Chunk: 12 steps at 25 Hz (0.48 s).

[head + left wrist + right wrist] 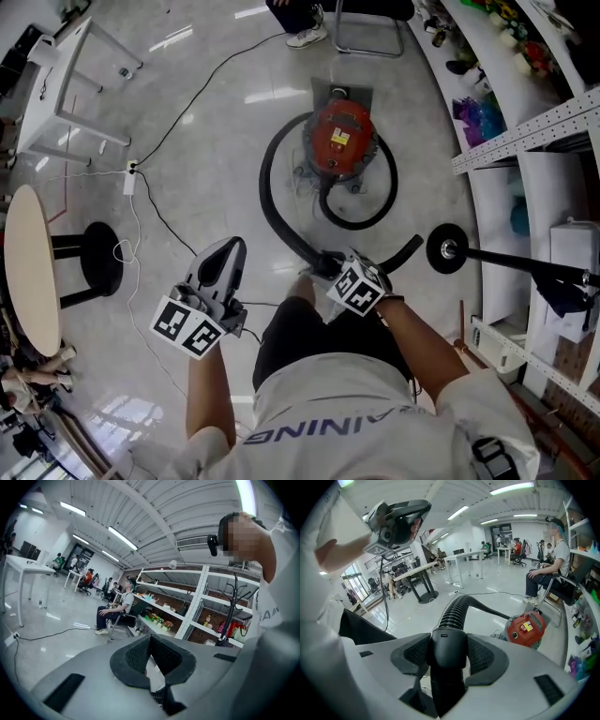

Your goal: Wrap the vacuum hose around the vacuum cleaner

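Note:
The red vacuum cleaner (pixel 342 141) stands on the floor ahead of me, also visible in the right gripper view (pixel 526 628). Its black ribbed hose (pixel 269 202) sweeps in a wide arc round the cleaner's left side and back toward me. My right gripper (pixel 328 267) is shut on the hose's smooth black cuff (pixel 449 648), from which the ribbed hose (pixel 457 606) runs on toward the cleaner. A short stretch of hose (pixel 403 251) pokes out to the right of the gripper. My left gripper (pixel 228 248) is held up at my left, its jaws (pixel 151 656) shut and empty, away from the hose.
A black round base with a pole (pixel 448 249) lies on the floor right of the hose. Shelving (pixel 525 141) lines the right side. A round table (pixel 28 272), a black stool (pixel 98 258) and floor cables (pixel 141 234) are at the left. A chair (pixel 370 28) stands behind the cleaner.

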Available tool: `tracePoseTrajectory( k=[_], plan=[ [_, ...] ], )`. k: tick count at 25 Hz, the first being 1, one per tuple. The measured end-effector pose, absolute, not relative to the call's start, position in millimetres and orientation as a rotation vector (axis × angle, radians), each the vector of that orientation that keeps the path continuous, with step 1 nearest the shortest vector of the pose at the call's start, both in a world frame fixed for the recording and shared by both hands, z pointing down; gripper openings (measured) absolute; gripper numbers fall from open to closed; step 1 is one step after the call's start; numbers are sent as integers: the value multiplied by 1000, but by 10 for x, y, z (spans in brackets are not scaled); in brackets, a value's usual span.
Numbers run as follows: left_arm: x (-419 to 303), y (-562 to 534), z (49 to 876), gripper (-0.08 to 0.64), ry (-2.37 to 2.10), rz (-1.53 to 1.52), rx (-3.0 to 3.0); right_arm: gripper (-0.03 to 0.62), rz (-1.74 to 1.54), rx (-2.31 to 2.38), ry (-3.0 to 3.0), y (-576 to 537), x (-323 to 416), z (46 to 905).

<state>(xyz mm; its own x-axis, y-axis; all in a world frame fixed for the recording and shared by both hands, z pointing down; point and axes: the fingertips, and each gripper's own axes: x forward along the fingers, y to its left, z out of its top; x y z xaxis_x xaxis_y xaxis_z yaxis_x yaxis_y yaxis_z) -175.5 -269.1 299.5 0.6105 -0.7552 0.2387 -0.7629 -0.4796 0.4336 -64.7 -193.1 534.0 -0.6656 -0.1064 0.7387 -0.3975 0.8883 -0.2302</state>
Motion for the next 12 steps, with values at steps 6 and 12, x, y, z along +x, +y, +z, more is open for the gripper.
tracePoseTrajectory(
  k=[6,12],
  plan=[
    [-1246,-2013,3365,17,-1161,128,2354,241,439,443,-2282,-1695,-151,5533],
    [-1051,-1782,3564,17,-1114,148,2356,241,434,474,-2303,-1513,52,5731]
  ],
)
